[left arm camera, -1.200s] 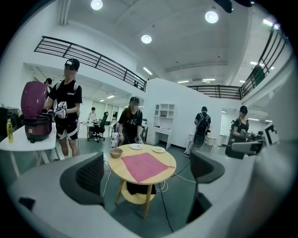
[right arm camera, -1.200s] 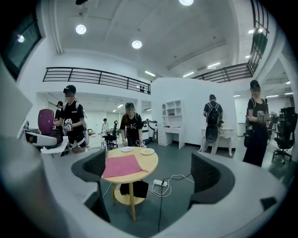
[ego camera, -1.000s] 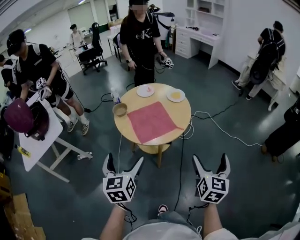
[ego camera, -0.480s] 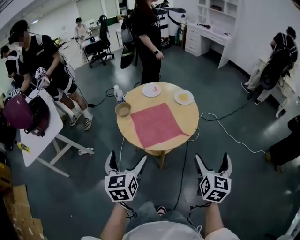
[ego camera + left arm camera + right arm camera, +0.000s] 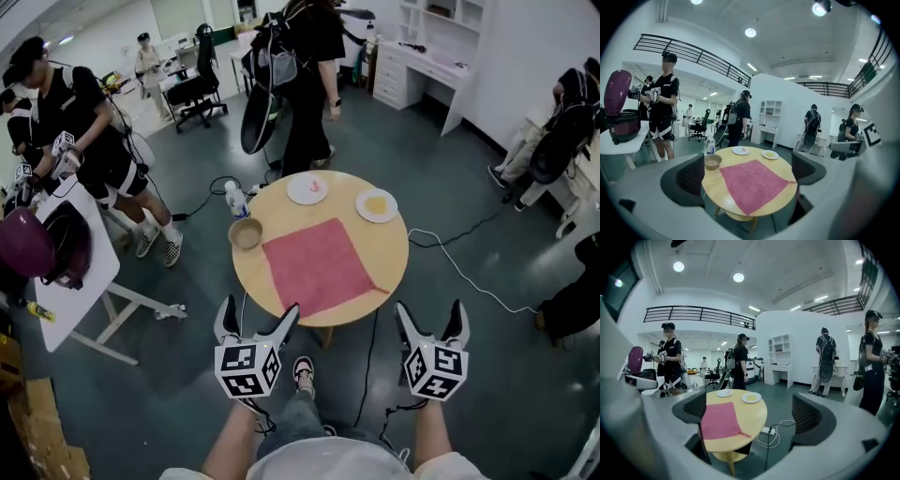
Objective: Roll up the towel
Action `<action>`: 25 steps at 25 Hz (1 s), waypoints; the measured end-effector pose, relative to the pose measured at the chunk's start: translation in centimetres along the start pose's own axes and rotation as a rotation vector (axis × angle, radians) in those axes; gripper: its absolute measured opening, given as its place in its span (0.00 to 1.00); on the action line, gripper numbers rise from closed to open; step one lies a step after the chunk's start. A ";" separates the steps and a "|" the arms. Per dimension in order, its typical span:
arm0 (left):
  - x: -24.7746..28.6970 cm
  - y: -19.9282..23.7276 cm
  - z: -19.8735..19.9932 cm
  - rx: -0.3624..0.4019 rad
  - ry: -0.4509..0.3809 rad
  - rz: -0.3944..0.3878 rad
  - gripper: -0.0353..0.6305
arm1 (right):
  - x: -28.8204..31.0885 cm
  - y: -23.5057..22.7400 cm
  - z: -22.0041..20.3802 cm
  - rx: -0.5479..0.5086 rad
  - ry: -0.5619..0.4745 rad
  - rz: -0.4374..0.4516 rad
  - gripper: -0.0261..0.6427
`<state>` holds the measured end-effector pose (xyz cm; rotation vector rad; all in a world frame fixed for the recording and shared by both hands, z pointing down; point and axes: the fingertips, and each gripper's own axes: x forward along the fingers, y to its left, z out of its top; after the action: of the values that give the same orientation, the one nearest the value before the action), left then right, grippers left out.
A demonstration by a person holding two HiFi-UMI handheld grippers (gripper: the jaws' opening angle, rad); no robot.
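Towel: the pink towel (image 5: 319, 265) lies flat and unrolled on the table (image 5: 255, 277). It is turned cornerwise, with one corner toward the near edge and a short thread at its right corner.
Table: round, light wood, and standing on a grey floor.
Bowl: a small bowl (image 5: 246, 233) sits just beside the towel's left corner, near the table's left rim.
Plates: two white plates, one (image 5: 307, 188) at the far rim and one (image 5: 376, 205) to its right. Both are clear of the towel.
Bottle: a bottle (image 5: 233, 199) shows at the far left rim, behind the bowl. I cannot tell whether it stands on the table.
Left gripper: the left gripper (image 5: 258, 314) is held in the air over the floor, just short of the table's near edge. Its jaws are spread wide with nothing between them. In the left gripper view the towel (image 5: 754, 185) shows between them, farther off.
Right gripper: the right gripper (image 5: 431, 314) is level with the left and off the table's near right side, also over the floor. Its jaws are spread and empty. In the right gripper view the towel (image 5: 719, 420) sits by the left jaw.
Cable: a white cable (image 5: 455, 267) trails over the floor to the right of the table.
People: one person (image 5: 305, 84) stands beyond the table, and others are at the room's edges.
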<state>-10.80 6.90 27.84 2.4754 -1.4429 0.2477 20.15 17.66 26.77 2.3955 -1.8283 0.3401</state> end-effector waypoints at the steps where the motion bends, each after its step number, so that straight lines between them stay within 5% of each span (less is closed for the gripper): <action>1: 1.2 0.3 0.6 0.002 -0.001 -0.006 0.93 | 1.0 -0.1 0.4 0.003 -0.001 -0.007 0.90; 12: 14.6 4.3 6.8 0.030 -0.005 -0.080 0.93 | 13.0 0.8 4.6 0.030 -0.010 -0.088 0.90; 25: 22.8 6.5 7.4 0.001 0.024 -0.083 0.93 | 22.0 2.4 6.3 0.004 0.014 -0.047 0.89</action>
<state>-5.14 -17.27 28.07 2.5173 -1.3271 0.2599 24.08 -4.95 25.92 2.4284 -1.7637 0.3548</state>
